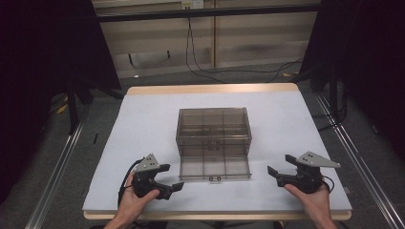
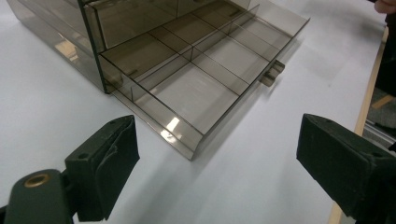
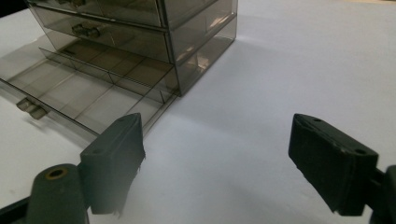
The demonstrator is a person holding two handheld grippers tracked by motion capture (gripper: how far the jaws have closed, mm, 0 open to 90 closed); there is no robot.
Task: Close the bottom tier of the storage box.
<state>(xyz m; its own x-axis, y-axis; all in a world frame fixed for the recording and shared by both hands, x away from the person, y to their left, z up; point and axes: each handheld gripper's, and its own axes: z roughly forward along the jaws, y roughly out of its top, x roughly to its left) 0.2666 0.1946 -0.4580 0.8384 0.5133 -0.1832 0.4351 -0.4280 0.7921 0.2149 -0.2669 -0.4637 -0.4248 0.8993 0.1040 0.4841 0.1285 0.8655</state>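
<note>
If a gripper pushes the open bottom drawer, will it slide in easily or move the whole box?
The smoky clear plastic drawer box looks light and sits on a smooth white table, so it may slide. Its pulled-out bottom drawer looks empty and thin-walled, probably rigid but crackable.

My worktop was a pale, plain sheet with a light wooden edge along its far side. A smoky, see-through drawer cabinet stood at its middle. The cabinet's bottom drawer was pulled out toward me, its divided tray lying low over the sheet, a small handle on its front.
</note>
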